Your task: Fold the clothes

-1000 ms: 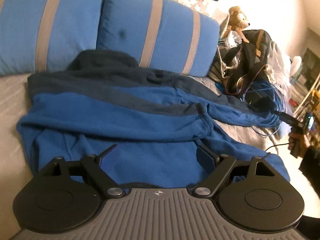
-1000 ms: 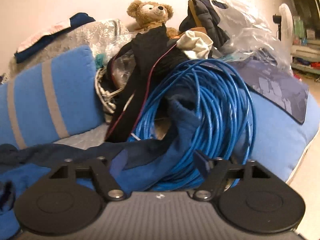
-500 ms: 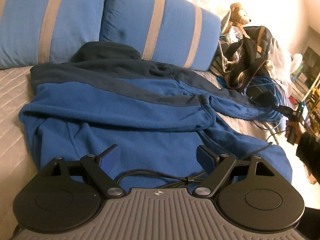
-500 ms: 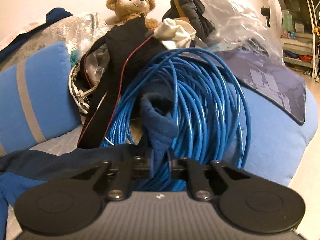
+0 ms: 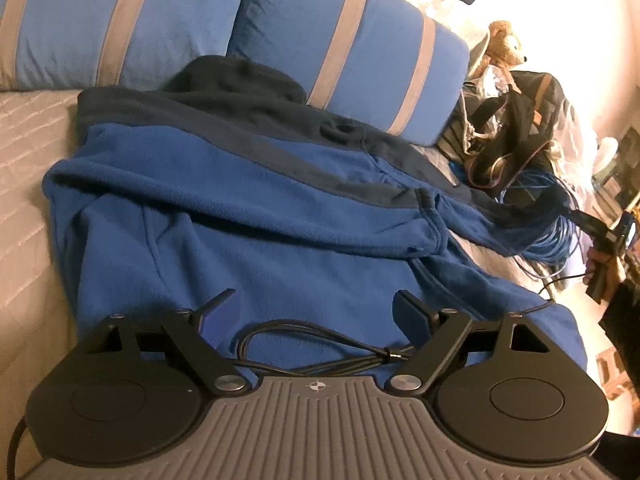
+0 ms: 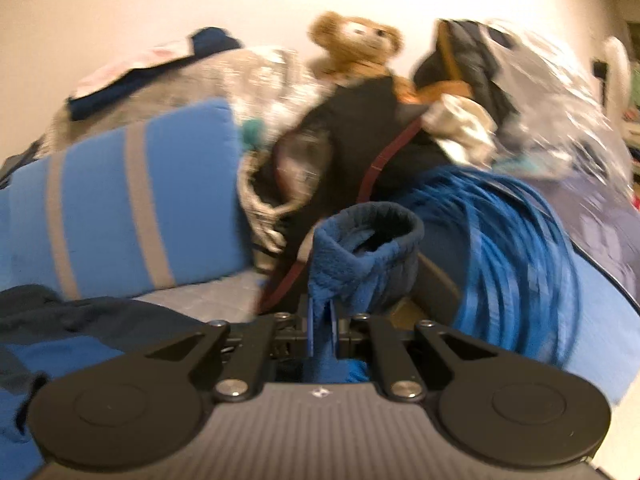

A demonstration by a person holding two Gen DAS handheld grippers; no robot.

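Note:
A blue fleece jacket (image 5: 248, 216) with a navy yoke and collar lies spread on the bed in the left wrist view. My left gripper (image 5: 316, 312) hovers open over its lower hem, nothing between the fingers; a thin black cable (image 5: 320, 356) loops across just in front of it. One sleeve runs out to the right, where my right gripper (image 5: 600, 232) holds its end. In the right wrist view that gripper (image 6: 322, 332) is shut on the sleeve cuff (image 6: 368, 248), which stands up open-mouthed above the pads.
Two blue pillows (image 5: 340, 44) with grey stripes lean behind the jacket. At the right end of the bed are a coil of blue cable (image 6: 516, 248), a black bag (image 6: 360, 140), a teddy bear (image 6: 356, 48) and plastic bags (image 6: 560, 92). The quilted bed cover (image 5: 24, 152) shows left.
My right gripper closed on the sleeve cuff and pulled it up and off the blue cable coil. The left gripper sank a little toward the jacket hem, still open.

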